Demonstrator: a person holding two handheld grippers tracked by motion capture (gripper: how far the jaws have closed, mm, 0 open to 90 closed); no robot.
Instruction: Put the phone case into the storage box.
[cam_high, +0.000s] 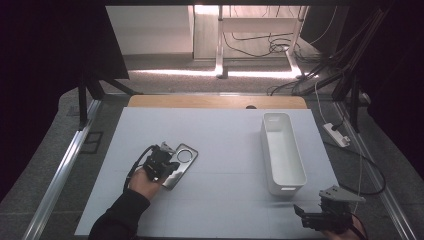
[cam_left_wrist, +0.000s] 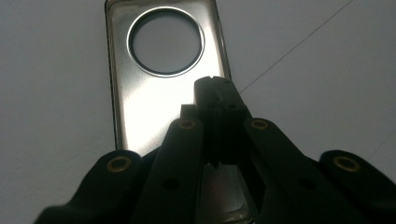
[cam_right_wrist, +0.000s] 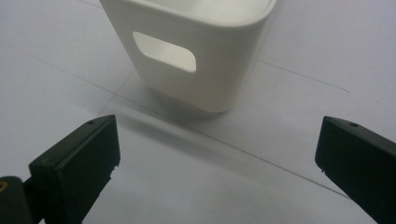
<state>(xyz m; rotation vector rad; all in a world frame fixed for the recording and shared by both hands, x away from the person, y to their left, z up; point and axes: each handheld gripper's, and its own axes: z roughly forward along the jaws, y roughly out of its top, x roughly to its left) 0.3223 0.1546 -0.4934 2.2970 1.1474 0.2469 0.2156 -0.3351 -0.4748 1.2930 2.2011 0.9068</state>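
I see the white bin (cam_high: 283, 150) empty at 3 o'clock; my left gripper (cam_high: 167, 162) clenches the metal plate (cam_high: 181, 165), its long axis toward 1 o'clock; right gripper (cam_high: 307, 214) released.

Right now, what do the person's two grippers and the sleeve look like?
Both grippers are black. The left gripper has brass-coloured rivets on its arms and a black cable. The right gripper has blocky jaws and carries a grey three-cornered plate. The sleeve is dark.

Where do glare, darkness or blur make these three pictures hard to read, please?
High view: dark edges, bright floor strip behind the table. Left gripper view: glare on the metal plate, near jaws soft. Right gripper view: even light, faint shadow under the white bin, jaws slightly blurred.
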